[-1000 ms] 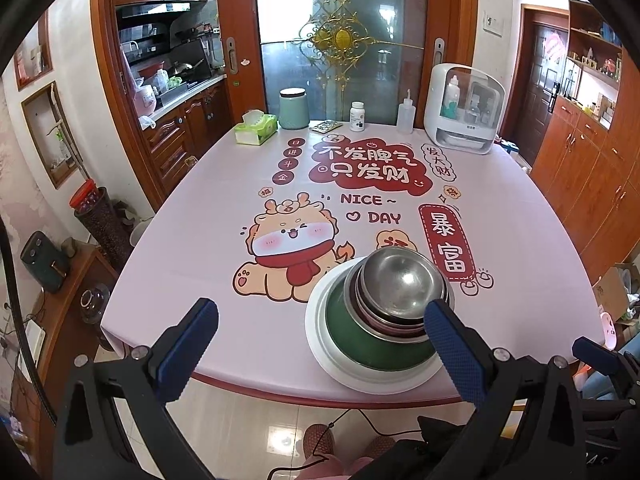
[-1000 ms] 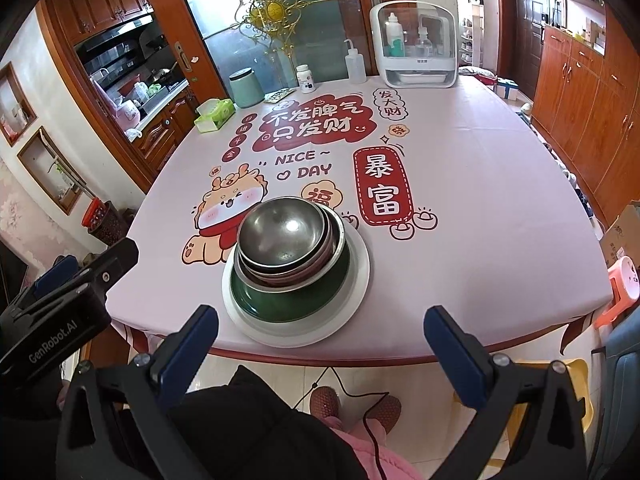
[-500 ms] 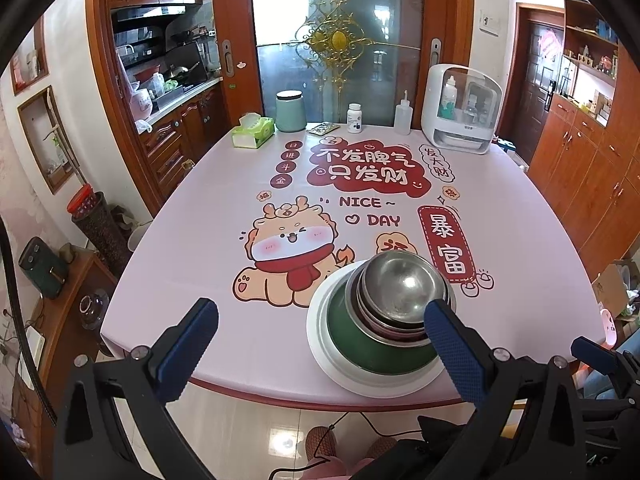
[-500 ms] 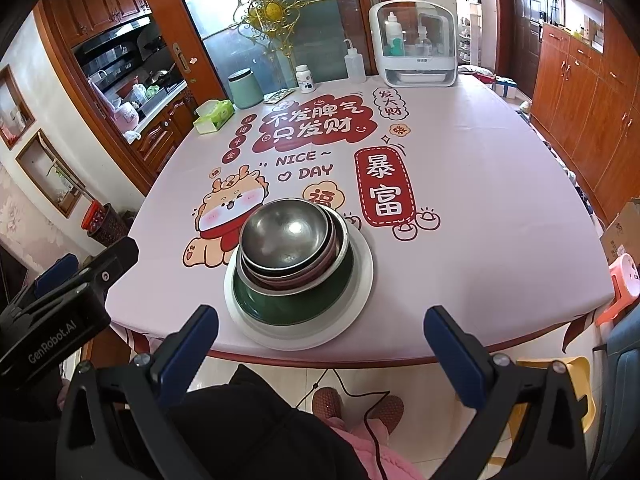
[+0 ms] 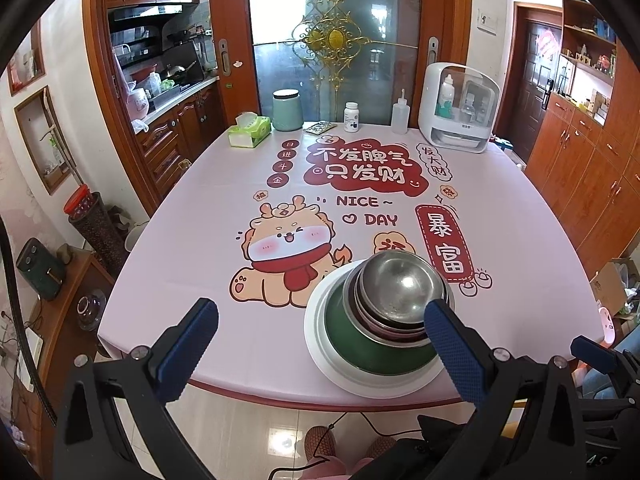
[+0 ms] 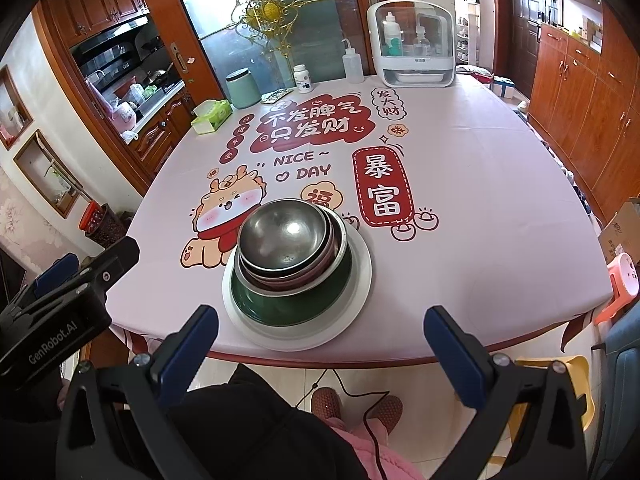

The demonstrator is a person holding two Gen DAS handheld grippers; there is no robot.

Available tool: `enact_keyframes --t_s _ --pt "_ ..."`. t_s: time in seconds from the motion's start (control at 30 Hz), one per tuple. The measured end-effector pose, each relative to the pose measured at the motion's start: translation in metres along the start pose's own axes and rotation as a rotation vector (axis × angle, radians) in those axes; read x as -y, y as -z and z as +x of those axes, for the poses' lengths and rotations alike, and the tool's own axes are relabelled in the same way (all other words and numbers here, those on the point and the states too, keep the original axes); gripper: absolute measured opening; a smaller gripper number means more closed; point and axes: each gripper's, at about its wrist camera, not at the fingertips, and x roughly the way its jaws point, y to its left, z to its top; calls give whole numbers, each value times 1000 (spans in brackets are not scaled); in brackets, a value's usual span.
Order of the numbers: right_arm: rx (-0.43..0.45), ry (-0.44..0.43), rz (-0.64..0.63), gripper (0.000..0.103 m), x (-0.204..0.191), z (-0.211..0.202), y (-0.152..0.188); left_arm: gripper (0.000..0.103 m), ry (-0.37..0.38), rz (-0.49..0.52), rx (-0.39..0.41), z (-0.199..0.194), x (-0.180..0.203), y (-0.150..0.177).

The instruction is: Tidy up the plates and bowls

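In the left wrist view, the left gripper (image 5: 320, 340) hangs over the near edge of the desk (image 5: 500, 208), its blue-padded jaws spread wide and empty. Just ahead of its right finger sits the white plate (image 5: 320, 344), carrying a green bowl (image 5: 360, 344) with smaller bowls nested inside and a steel bowl (image 5: 400, 284) on top. The finger's tip overlaps the stack in the picture, though whether they touch cannot be told. In the right wrist view, the right gripper (image 6: 320, 340) also hovers off the desk's near edge, jaws wide apart with nothing between them. The same stack stands just ahead of it, nearer its left finger, and the left gripper's black body shows far to its left.
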Motion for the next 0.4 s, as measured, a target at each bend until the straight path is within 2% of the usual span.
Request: enact_keyframes --t_s 0.4 --pt "-4 -1 1 103 -1 1 0 102 0 1 -1 0 0 -1"
